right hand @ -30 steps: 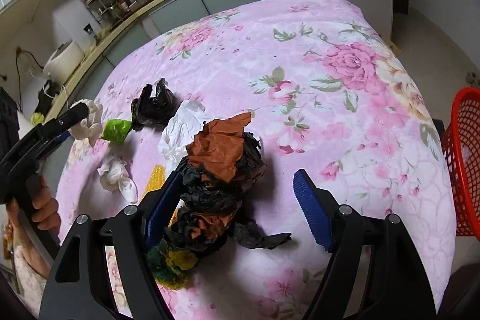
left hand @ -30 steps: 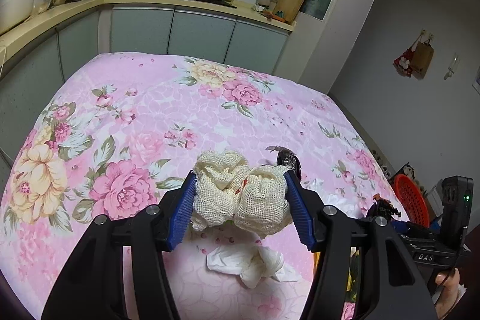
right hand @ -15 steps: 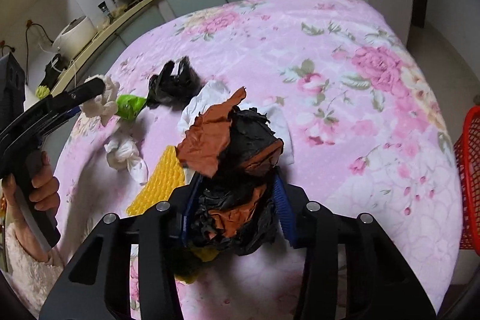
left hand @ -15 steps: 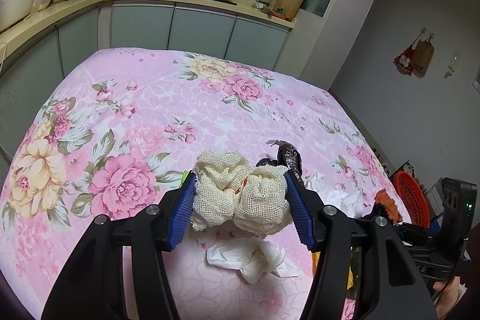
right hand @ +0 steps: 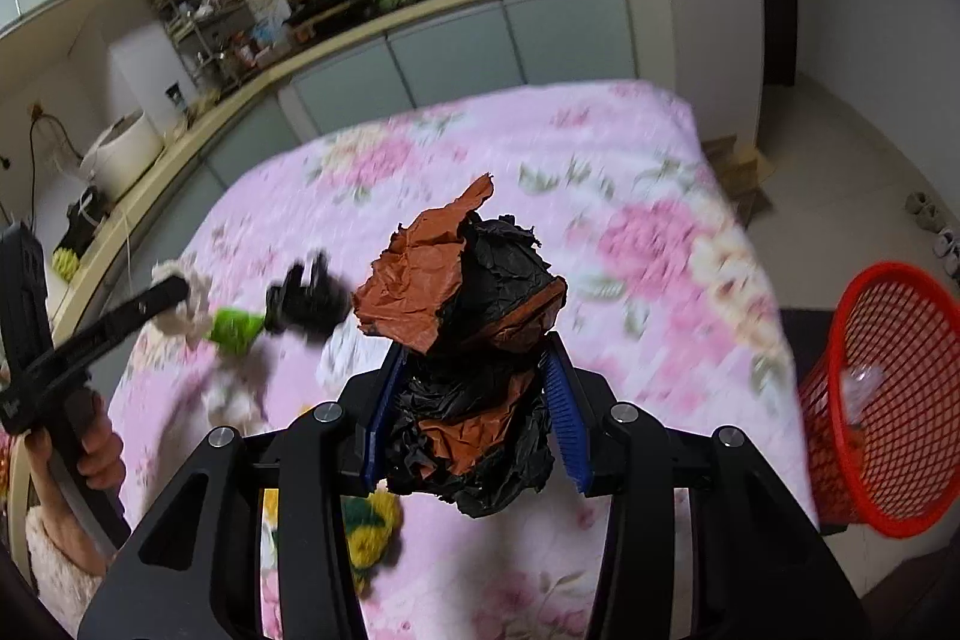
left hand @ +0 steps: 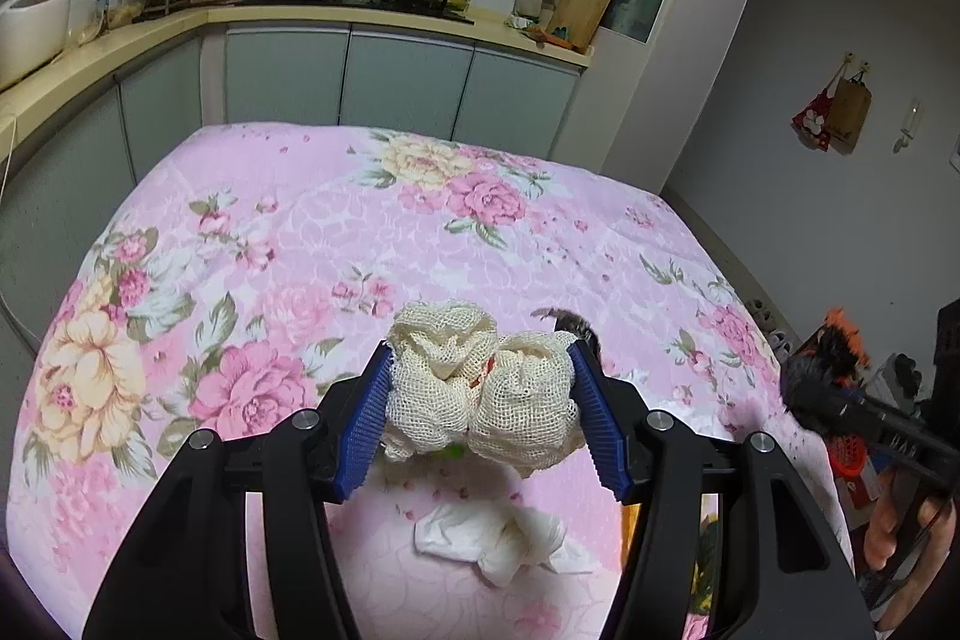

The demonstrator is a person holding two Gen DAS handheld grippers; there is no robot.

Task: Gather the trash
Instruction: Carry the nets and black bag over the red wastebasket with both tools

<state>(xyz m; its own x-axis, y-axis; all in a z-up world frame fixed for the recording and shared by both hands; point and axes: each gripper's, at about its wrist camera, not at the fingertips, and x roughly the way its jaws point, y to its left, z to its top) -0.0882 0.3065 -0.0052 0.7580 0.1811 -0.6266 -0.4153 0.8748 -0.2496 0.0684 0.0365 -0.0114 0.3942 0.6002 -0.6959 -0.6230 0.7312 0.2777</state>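
The right wrist view is motion-blurred, so scraps on the flowered pink tablecloth (left hand: 288,244) are hard to make out. Kitchen cabinets stand behind the table; one red basket (right hand: 876,400) sits beside it. The left gripper (left hand: 480,394) clamps a cream mesh wad (left hand: 474,388) above a white tissue (left hand: 498,538). The right gripper (right hand: 474,400) grips crumpled black-and-brown paper (right hand: 462,316) off the cloth

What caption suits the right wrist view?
Right gripper clamps crumpled black-and-brown paper above the floral table, red basket alongside.
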